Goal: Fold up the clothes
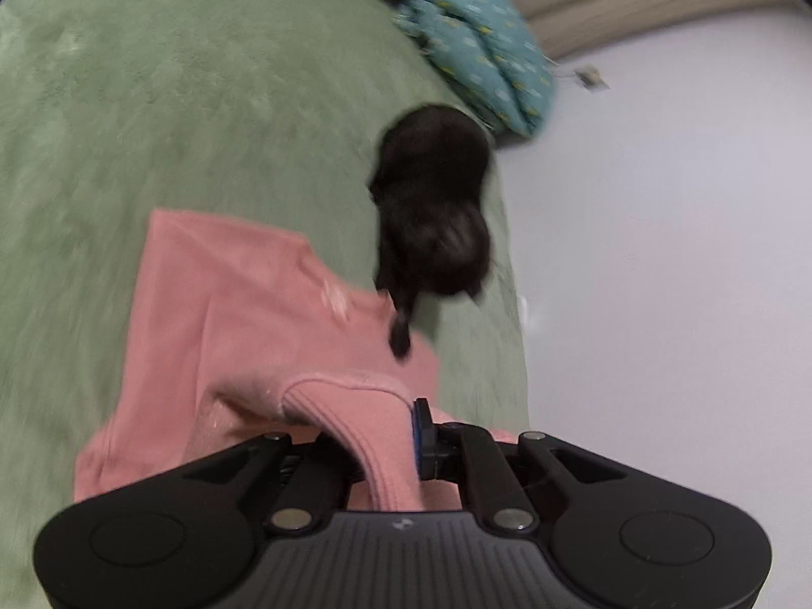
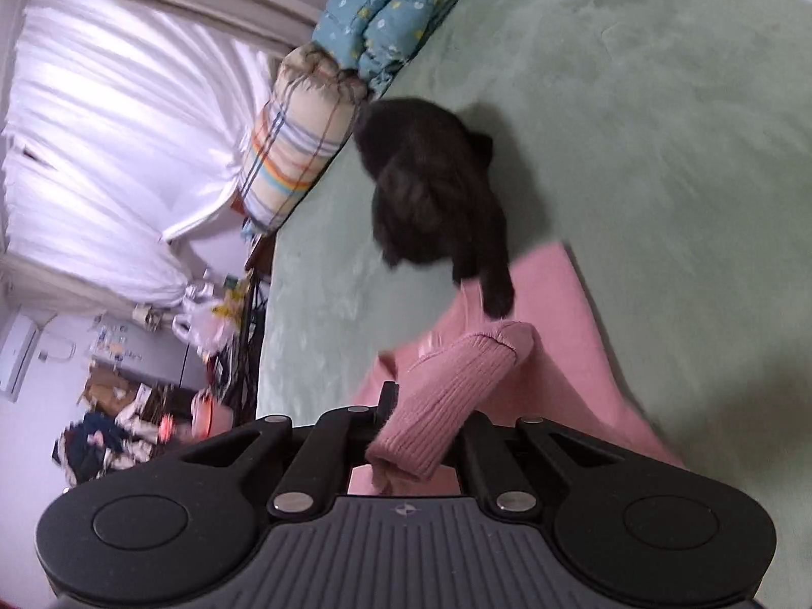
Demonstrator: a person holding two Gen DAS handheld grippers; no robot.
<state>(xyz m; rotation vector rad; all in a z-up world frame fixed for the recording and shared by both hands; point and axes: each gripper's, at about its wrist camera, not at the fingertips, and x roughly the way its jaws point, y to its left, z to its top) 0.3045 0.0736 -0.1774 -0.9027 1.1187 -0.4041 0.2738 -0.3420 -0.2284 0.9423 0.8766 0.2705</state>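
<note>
- The left gripper (image 1: 401, 449) is closed tight on a ribbed cuff of the pink sweater (image 1: 243, 304); the knit drapes over the fingers and runs back between them.
- The right gripper (image 2: 421, 436) is likewise clamped shut, with the other ribbed cuff (image 2: 457, 396) pinched between its fingers.
- The sweater's body lies on the green bedspread (image 1: 152, 101), spreading from the left gripper toward 11 o'clock in the left wrist view, and toward 1 o'clock in the right wrist view.
- A black cat (image 2: 431, 188) sits on the bed at 12 o'clock from both grippers, one paw (image 2: 497, 299) resting on the sweater's far edge.
- A teal quilt (image 2: 391, 5) and a striped bundle (image 2: 294, 147) lie beyond the cat, at the bed's edge.
- Progress looks early: both sleeves are lifted, no finished fold shows, and the body still needs folding. The cat's paw may pin the cloth.
</note>
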